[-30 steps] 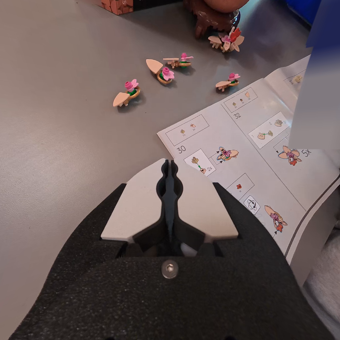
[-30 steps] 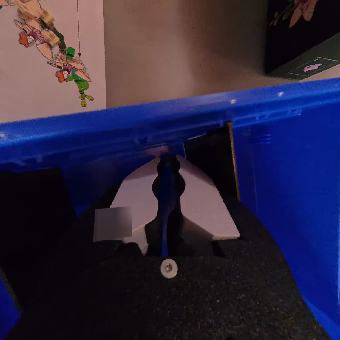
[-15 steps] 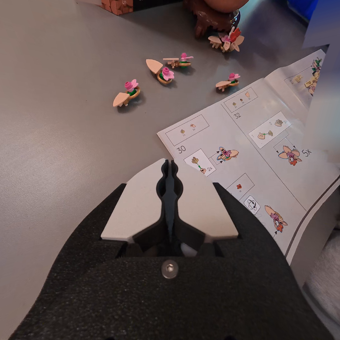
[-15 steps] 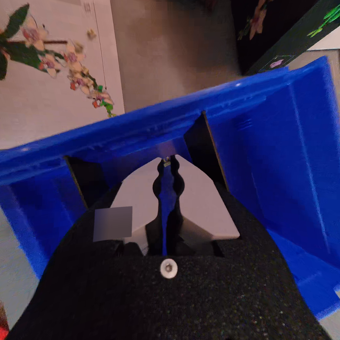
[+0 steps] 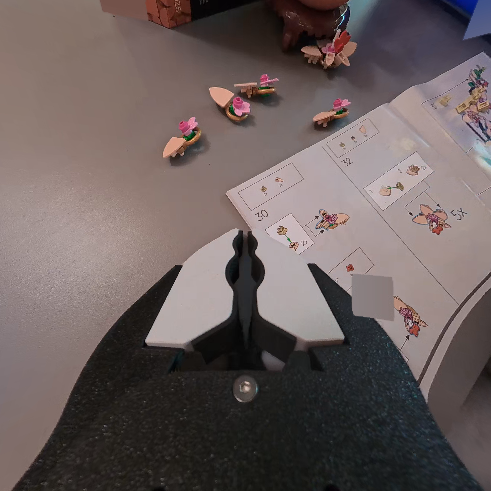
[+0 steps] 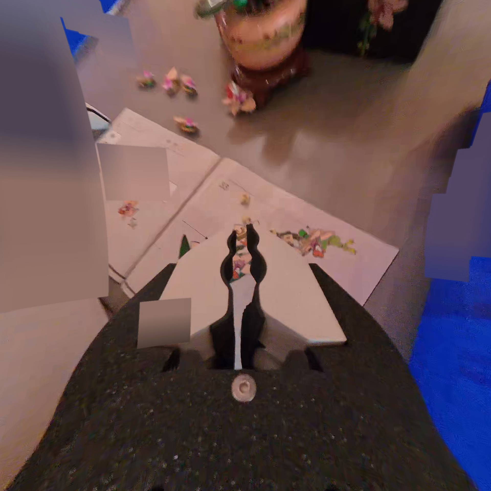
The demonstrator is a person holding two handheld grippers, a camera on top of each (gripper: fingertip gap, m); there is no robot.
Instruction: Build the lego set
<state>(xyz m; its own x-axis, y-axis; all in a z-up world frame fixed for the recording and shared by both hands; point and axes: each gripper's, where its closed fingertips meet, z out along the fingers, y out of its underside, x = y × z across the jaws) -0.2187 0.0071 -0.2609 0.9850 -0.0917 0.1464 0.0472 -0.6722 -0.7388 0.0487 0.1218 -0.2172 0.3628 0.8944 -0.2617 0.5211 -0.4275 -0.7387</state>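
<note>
My left gripper (image 5: 245,232) is shut and empty. It hovers low over the grey table (image 5: 93,212), at the near corner of an open instruction booklet (image 5: 372,186). Several small flower assemblies with pink blossoms, tan petals and gold rings lie beyond it, the nearest one (image 5: 183,135) to the left. My right gripper (image 6: 241,231) is shut on a small tan brick piece (image 6: 240,230) at its fingertips. It holds the piece above the right page of the booklet (image 6: 265,191). The right wrist view is blurred by motion.
A pink vase on a brown base (image 6: 263,34) stands at the back, with a fuller flower (image 5: 329,51) at its foot. A box (image 5: 170,13) lies at the far edge. A blue bin (image 6: 451,332) is to the right of my right gripper.
My right gripper rose out of the blue bin with the small tan piece at its tips and swung over the booklet. My left gripper stayed still and shut.
</note>
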